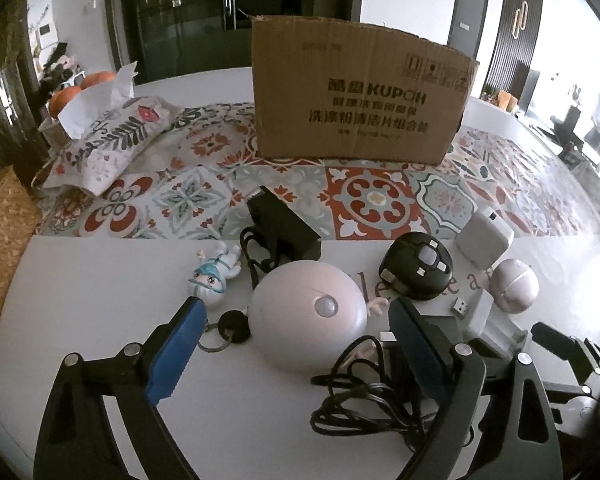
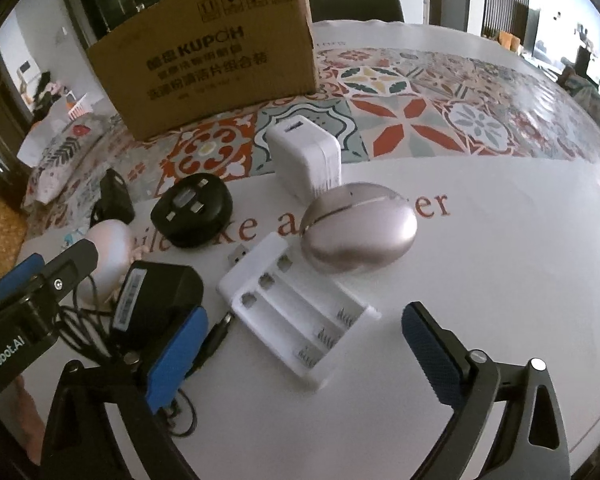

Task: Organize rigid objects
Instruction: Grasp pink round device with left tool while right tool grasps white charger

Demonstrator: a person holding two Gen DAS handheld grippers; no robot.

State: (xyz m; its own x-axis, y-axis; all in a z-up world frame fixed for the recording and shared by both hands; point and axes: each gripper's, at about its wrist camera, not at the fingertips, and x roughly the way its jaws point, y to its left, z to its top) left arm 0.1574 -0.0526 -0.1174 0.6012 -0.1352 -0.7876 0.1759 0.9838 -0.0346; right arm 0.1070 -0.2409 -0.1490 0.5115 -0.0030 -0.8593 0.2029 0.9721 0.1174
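Rigid objects lie scattered on the white table [image 2: 480,272] in front of the cardboard box [image 1: 360,88], and as far as I can see none has been sorted yet — I cannot see inside the box. Near me sit a pale dome-shaped gadget [image 1: 306,314], a black round adapter [image 1: 418,266], a white charger cube [image 2: 306,158], a metallic egg-shaped case [image 2: 358,230], a white battery holder [image 2: 296,314] and a black power brick [image 2: 156,300] with tangled cable. I judge the task barely begun. My left gripper [image 1: 294,354] hovers low, jaws spread wide around the dome, not touching. My right gripper [image 2: 304,364] — also spread, holding nothing — frames the battery holder from just above the table.
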